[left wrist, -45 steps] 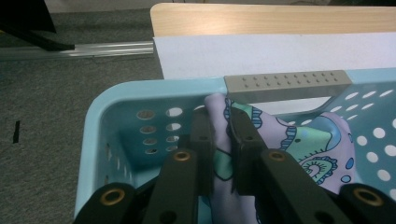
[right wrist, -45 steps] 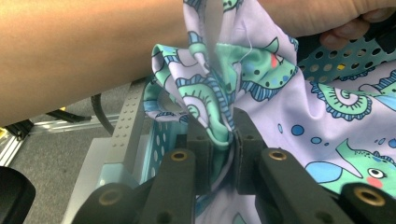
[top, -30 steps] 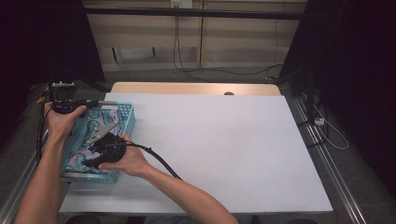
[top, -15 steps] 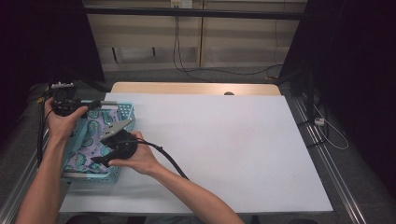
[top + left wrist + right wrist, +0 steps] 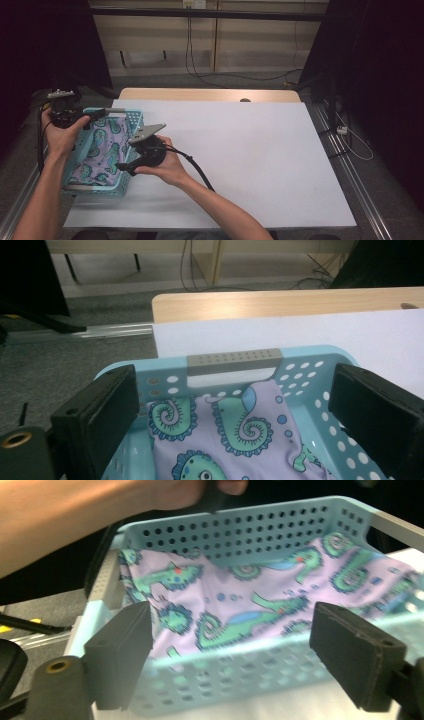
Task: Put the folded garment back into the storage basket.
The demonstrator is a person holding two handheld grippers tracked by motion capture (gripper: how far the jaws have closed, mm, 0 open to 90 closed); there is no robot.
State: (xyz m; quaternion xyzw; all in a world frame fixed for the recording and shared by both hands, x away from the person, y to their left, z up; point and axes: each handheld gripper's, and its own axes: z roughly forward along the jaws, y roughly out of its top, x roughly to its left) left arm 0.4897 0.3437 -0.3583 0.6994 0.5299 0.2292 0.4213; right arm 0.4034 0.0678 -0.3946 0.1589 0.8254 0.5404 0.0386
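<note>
A light blue perforated basket (image 5: 92, 190) stands at the table's left edge. A lilac cloth (image 5: 102, 152) with teal seahorses lies in it. My left gripper (image 5: 97, 116) hovers at the basket's far left corner. Its jaws have just been opening; they stand wide apart (image 5: 232, 390) on either side of the grey handle (image 5: 232, 361) and touch nothing. My right gripper (image 5: 124, 165) sits by the basket's right wall, pointing left. Its jaws have just been opening too (image 5: 230, 635). Nothing is pressed between them, and the basket wall (image 5: 225, 675) and cloth (image 5: 250, 600) lie ahead.
The white table sheet (image 5: 240, 150) stretches right of the basket. A wooden strip (image 5: 210, 94) runs along the far edge. The right gripper's black cable (image 5: 197, 172) trails over the sheet beside the forearm. Metal rails flank the table, and cables lie on the floor beyond.
The right gripper has drawn back to the right, from over the cloth to the basket's right wall. Both pairs of jaws have opened. The left gripper shifted only slightly.
</note>
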